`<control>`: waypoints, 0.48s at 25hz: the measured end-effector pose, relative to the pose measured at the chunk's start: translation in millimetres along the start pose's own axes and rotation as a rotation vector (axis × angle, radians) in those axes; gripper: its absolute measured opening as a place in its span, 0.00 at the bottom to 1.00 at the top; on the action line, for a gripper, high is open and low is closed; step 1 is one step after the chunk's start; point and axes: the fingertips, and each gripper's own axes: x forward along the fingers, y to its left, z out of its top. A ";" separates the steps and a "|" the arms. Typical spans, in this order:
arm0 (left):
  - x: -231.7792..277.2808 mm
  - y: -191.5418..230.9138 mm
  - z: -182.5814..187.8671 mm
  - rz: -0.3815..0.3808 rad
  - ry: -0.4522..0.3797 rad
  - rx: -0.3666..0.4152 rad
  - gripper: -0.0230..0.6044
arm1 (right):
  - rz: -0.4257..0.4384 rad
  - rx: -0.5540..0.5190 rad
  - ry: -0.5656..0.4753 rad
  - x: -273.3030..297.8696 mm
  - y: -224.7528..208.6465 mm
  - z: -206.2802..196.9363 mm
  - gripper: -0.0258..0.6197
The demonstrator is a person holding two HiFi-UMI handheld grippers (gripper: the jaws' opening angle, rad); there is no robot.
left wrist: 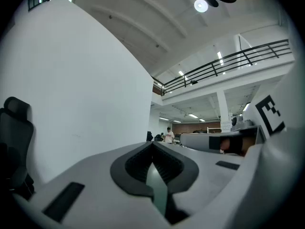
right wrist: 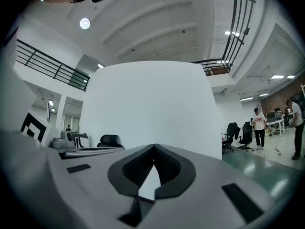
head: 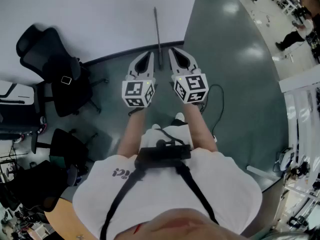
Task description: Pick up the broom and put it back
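Grey broom handle [head: 157,34] leans at upper centre; left gripper [head: 148,55] and right gripper [head: 172,51], both clenched empty, should open before reaching.

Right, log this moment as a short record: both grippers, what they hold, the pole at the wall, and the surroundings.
left gripper: jaws together, nothing between them, held level, aimed at the white wall
right gripper: jaws together, empty, level, close beside the left
pole: thin, grey, standing against the wall, past and between the two grippers; lower end hidden; probably the broom's handle
office chair: black, at the left by the wall
floor: green, glossy
task state: pole not yet gripped
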 end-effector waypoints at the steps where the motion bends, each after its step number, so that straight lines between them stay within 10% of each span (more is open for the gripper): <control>1: -0.6 0.4 -1.2 -0.003 0.000 -0.001 0.05 | -0.006 0.004 -0.001 -1.3 0.5 -0.9 0.05; 12: 63.8 -2.7 -2.2 0.023 -0.001 -0.002 0.06 | 0.018 0.094 -0.052 29.5 -60.2 7.8 0.05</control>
